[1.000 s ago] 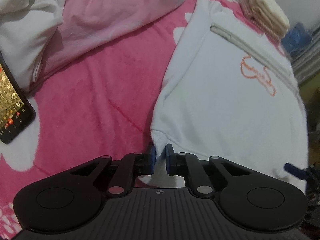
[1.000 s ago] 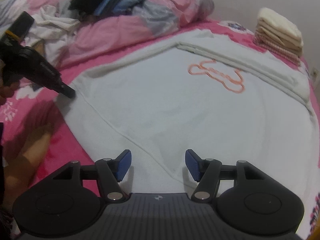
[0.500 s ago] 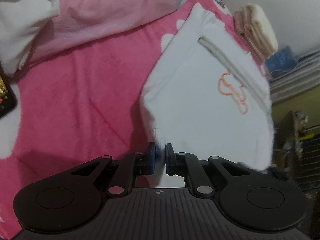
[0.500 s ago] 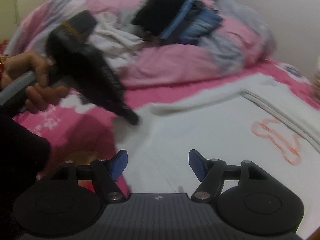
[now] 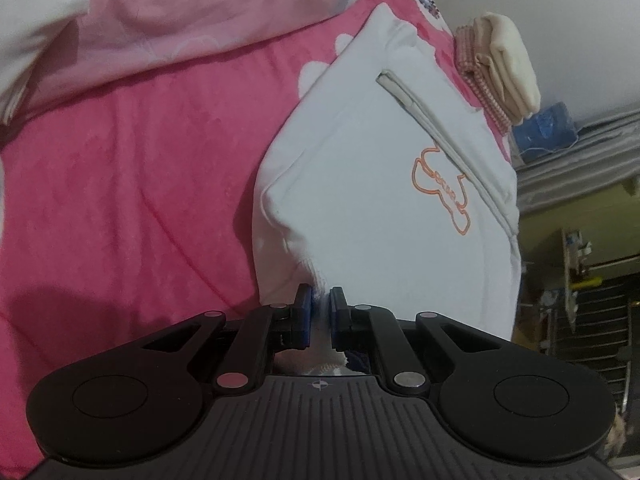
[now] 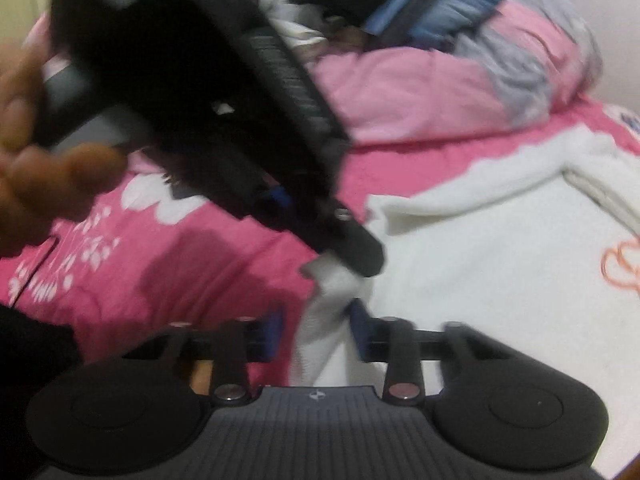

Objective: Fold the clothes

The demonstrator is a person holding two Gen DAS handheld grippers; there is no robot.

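Note:
A white garment with an orange bear outline lies spread on the pink bedsheet. My left gripper is shut on the garment's ribbed near corner, lifting it slightly. In the right wrist view, which is blurred, the same left gripper, held by a person's hand, pinches that corner just ahead. My right gripper is right below it, its jaws closing with a fold of the white garment between them; a sliver of gap still shows at the left pad.
A stack of folded cream and checked cloths sits at the bed's far corner. A rumpled pink quilt and a heap of dark and blue clothes fill the bed's head. The bed edge and room furniture lie to the right.
The right gripper swung left across the garment to the corner held by the left gripper, and its jaws narrowed around the fabric. The left gripper rolled while keeping its grip; the phone left its view.

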